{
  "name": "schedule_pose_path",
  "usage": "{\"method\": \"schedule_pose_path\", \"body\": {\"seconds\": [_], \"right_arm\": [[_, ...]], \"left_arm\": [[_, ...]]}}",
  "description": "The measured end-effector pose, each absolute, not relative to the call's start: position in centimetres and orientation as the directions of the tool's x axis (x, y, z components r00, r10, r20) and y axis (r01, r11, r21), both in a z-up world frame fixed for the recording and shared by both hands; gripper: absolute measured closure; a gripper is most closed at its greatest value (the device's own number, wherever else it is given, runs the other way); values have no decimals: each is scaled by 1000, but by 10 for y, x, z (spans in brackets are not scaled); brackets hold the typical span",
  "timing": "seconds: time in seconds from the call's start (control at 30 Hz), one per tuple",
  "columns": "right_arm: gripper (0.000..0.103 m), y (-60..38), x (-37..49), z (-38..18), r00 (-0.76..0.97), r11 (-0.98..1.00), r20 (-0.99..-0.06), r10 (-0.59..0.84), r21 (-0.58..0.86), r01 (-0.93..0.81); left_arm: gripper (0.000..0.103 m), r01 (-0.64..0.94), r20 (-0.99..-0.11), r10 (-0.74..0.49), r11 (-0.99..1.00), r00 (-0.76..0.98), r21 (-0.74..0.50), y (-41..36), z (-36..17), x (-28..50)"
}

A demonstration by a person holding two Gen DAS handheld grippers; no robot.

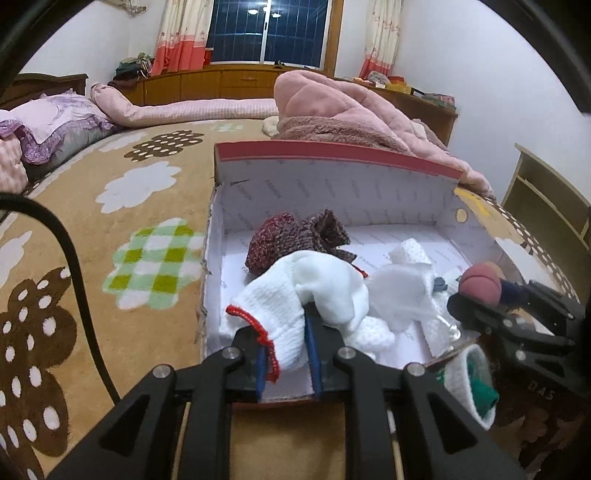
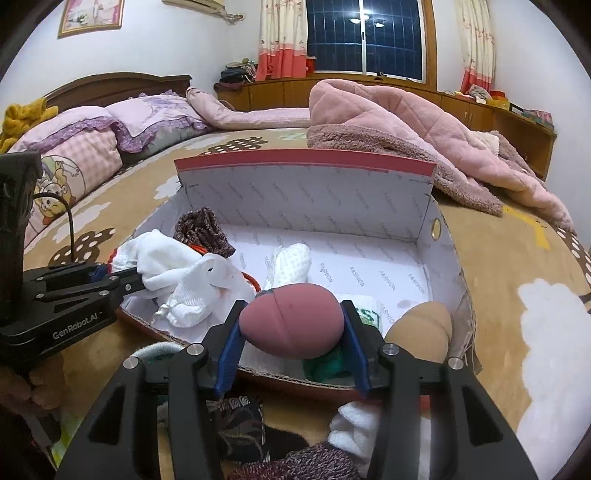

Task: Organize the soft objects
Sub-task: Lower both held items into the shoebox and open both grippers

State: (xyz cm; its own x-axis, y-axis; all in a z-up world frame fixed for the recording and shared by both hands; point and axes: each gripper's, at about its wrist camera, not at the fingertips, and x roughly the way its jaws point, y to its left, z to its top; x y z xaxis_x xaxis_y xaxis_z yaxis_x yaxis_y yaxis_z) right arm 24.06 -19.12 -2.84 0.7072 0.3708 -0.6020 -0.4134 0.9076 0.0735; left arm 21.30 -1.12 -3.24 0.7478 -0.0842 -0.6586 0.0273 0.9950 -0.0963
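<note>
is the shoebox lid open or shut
Open. The shoebox lid stands upright behind it, so the white sock and maroon knit sock inside are exposed.

A home bedroom at night: a bed (image 2: 258, 177) with a wooden headboard (image 2: 110, 86), frilled purple pillows (image 2: 147, 118), a pink quilt (image 2: 406, 125), curtains (image 2: 282, 37) framing a dark window (image 2: 364, 35).

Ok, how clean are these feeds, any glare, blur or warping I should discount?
Left wrist: sharp centre, fisheye bows the box rim, dark vignette corners, ceiling lamps mirrored in the window. Right wrist: same bowing, pink egg-shaped sponge crisp, socks at the bottom edge soft.
</note>
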Motion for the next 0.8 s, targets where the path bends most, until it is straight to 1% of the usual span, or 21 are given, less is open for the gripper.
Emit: {"method": "schedule_pose_path", "body": {"seconds": [0.23, 0.43, 0.47, 0.5, 0.53, 0.57, 0.6, 0.67, 0.7, 0.73, 0.77, 0.8], "right_arm": [[53, -191, 240, -29, 709, 908, -601, 370, 72, -412], [52, -190, 238, -28, 717, 910, -595, 363, 64, -409], [50, -190, 238, -28, 720, 912, -594, 358, 58, -406], [46, -188, 237, -27, 736, 920, -590, 332, 32, -390], [34, -186, 236, -26, 758, 933, -582, 294, 1, -361], [25, -186, 234, -25, 778, 939, -567, 272, -18, -342], [23, -187, 232, -25, 780, 936, -558, 284, -14, -351], [20, -188, 231, -23, 792, 940, -543, 279, -17, -342], [19, -189, 231, -22, 800, 943, -533, 275, -15, -334], [18, -189, 230, -20, 803, 944, -529, 274, -14, -331], [16, -190, 229, -20, 808, 945, -523, 272, -13, -327], [16, -190, 228, -19, 813, 946, -516, 268, -17, -323]], "left_arm": [[81, 24, -651, -78, 996, 755, -91, -11, -32, 213], [79, 10, -643, -57, 997, 764, -76, -12, -32, 212], [79, 7, -641, -51, 997, 765, -72, -12, -32, 211], [76, 0, -636, -37, 998, 771, -59, -14, -31, 210], [71, -9, -627, -19, 999, 779, -41, -16, -31, 208], [69, -24, -618, 6, 1000, 786, -21, -18, -29, 206], [66, -38, -609, 30, 999, 793, 0, -20, -28, 204], [64, -36, -595, 34, 999, 803, 8, -21, -27, 201], [57, -30, -586, 26, 1000, 810, 2, -21, -26, 199], [48, -26, -579, 19, 1000, 815, -4, -20, -25, 198], [44, -26, -575, 18, 1000, 818, -6, -19, -24, 197], [44, -22, -571, 12, 1000, 821, -10, -19, -24, 196]]}}
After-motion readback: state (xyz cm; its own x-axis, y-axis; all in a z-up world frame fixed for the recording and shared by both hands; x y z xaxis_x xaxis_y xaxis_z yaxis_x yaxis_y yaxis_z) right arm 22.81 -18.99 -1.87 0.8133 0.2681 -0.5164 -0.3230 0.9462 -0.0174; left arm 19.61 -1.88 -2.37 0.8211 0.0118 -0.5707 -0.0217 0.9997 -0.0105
